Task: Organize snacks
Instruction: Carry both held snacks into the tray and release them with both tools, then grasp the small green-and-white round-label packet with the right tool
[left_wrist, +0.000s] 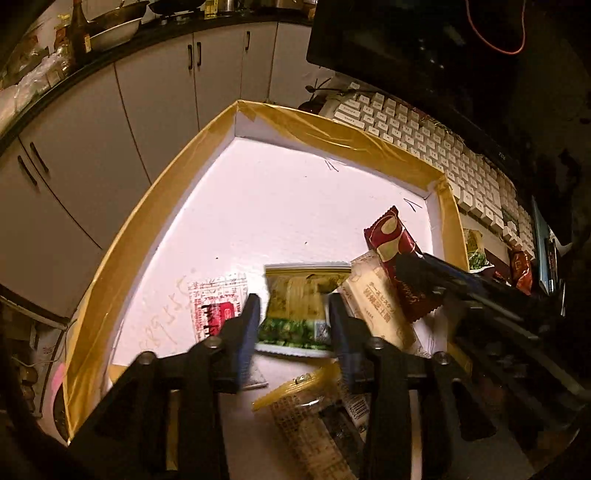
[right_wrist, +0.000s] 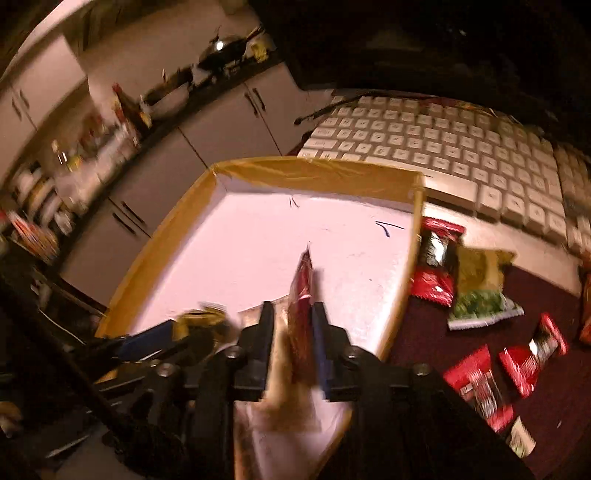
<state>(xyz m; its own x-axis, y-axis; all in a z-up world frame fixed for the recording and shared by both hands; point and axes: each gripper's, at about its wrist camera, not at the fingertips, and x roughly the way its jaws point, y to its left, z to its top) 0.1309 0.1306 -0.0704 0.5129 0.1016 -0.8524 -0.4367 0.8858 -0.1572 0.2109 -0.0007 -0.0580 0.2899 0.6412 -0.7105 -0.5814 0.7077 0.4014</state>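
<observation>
A white box with yellow-taped rim holds several snack packets. My left gripper is shut on a green-and-yellow snack packet and holds it over the box floor. Beside it lie a cream biscuit packet and a white-and-red sachet. My right gripper is shut on a dark red snack packet, held edge-up over the box. The same red packet and the right gripper's fingers show in the left wrist view.
A white keyboard lies behind the box. Right of the box, on a dark mat, lie several red packets and a green-yellow packet. A monitor stands behind. Kitchen cabinets lie to the left.
</observation>
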